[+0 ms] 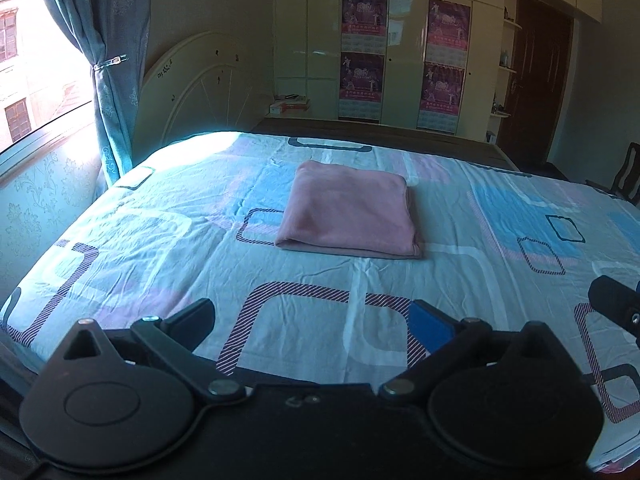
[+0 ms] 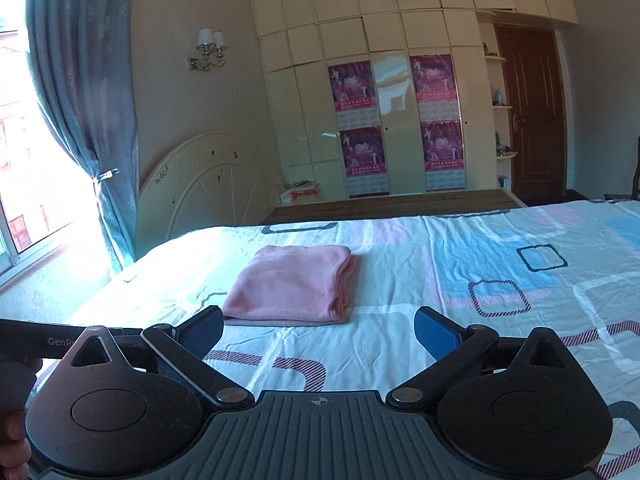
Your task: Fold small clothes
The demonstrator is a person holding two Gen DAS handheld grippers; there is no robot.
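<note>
A pink garment point(image 1: 350, 212) lies folded into a neat rectangle on the bed; it also shows in the right wrist view point(image 2: 294, 286). My left gripper point(image 1: 312, 326) is open and empty, held above the sheet short of the garment's near edge. My right gripper point(image 2: 320, 330) is open and empty, also held back from the garment, which lies ahead and to its left. Part of the right gripper point(image 1: 618, 306) shows at the right edge of the left wrist view.
The bed point(image 1: 160, 240) has a patterned blue, pink and white sheet point(image 2: 500, 272). A window with a teal curtain point(image 1: 108, 80) is on the left. A white headboard point(image 2: 204, 184), wardrobes with posters point(image 2: 394, 120) and a dark door point(image 2: 530, 120) stand beyond.
</note>
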